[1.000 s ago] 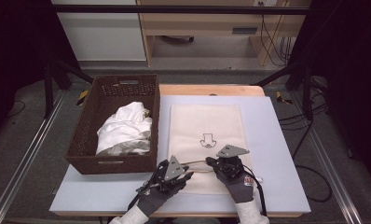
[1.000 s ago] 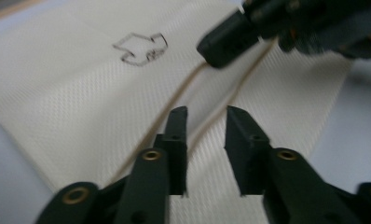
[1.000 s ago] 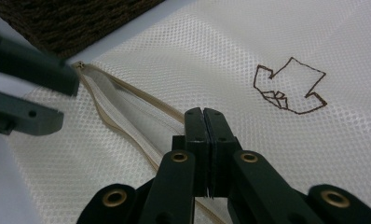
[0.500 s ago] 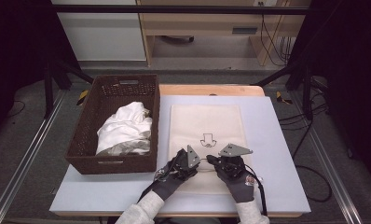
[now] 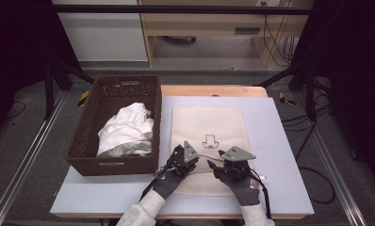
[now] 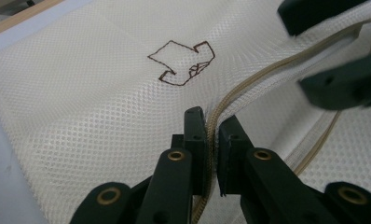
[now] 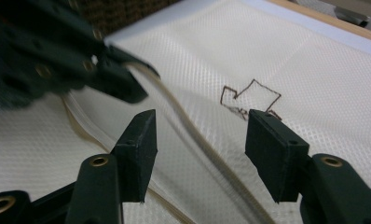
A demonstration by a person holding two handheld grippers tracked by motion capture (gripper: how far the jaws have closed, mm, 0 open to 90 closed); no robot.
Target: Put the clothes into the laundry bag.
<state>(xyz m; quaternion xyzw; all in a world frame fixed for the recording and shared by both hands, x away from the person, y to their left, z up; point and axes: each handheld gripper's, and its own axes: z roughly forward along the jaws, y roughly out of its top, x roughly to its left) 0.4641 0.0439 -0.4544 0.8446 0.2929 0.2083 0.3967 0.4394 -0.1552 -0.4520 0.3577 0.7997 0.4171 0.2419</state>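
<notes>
A white mesh bag (image 5: 209, 123) with a brown outline mark (image 6: 183, 63) lies flat on the table. Its beige zipper edge (image 6: 249, 84) is raised off the mesh near the front. My left gripper (image 6: 211, 126) has just been closing and is now shut on that zipper edge, which runs up between the pads. From above, the left gripper (image 5: 194, 159) sits at the bag's front left. My right gripper (image 7: 200, 135) has just been opening; its jaws stand apart astride the zipper edge (image 7: 188, 126) without pressing it. The right gripper (image 5: 222, 163) faces the left one closely.
A dark wicker basket (image 5: 82, 146) holding crumpled white cloth (image 5: 126, 129) stands at the left of the pale blue tabletop (image 5: 280, 141). A wooden board (image 5: 214, 90) borders the far side. Black frame bars flank the table.
My left hand has slid right along the bag's front toward the right gripper and now holds the zipper edge. The right hand has stayed put.
</notes>
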